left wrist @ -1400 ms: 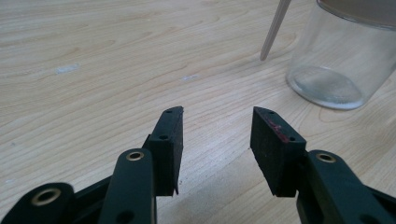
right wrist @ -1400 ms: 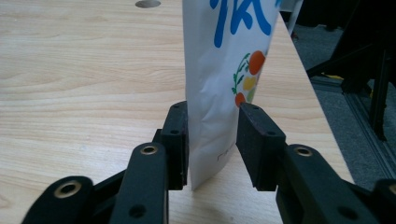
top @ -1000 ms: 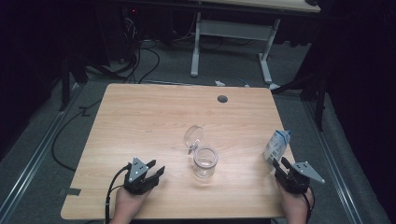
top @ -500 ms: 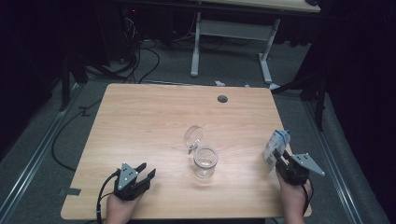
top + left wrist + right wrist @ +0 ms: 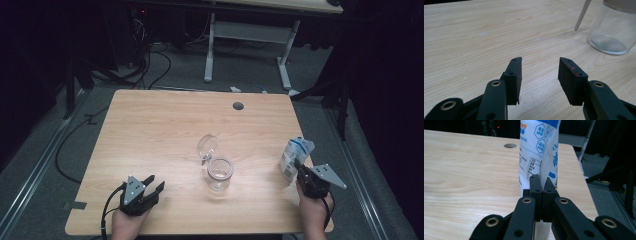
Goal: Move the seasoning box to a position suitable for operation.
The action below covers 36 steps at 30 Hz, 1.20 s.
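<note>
High view: left gripper (image 5: 148, 186) is resting low near the table's (image 5: 160, 125) front edge, jaws parted and holding nothing; right gripper (image 5: 301, 172) is pinching the upright white-and-blue pouch (image 5: 294, 157) at the right edge. Its jaws have just been closing.
Left gripper view: glass jar (image 5: 614, 27) is standing ahead, a thin white residue on its bottom.
Right gripper view: jaws are clamping the pouch's (image 5: 539, 152) fold.

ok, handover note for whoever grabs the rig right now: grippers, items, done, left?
Right gripper: jaws have just been closing, now pinched shut on the white-and-blue pouch, which stands near the table's right edge.
Left gripper: open, holding nothing, resting at the front left.
Glass jar: mid-table, open, its hinged lid tipped back; looks about empty.
Done: pouch gripped.
Left: probably lift the pouch to the jar and pour; the left gripper could steady the jar.
</note>
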Each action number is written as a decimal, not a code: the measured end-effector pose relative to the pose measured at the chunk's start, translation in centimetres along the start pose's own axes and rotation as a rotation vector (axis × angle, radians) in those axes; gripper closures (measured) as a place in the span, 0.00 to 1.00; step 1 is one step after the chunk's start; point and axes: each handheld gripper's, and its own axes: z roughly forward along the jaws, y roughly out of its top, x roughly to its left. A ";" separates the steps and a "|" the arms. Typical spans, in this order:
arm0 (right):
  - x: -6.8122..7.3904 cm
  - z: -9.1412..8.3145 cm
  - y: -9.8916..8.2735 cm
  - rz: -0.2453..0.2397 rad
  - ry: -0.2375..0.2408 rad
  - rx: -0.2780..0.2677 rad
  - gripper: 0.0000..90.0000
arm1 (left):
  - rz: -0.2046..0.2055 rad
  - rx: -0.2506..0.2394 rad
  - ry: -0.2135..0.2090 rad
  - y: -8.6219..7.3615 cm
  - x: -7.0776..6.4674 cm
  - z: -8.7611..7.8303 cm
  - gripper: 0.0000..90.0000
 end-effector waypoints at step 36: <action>6.0 -1.3 -0.4 -0.032 0.322 -0.019 0.96 | 0.025 0.006 -0.057 0.9 -0.9 1.5 0.59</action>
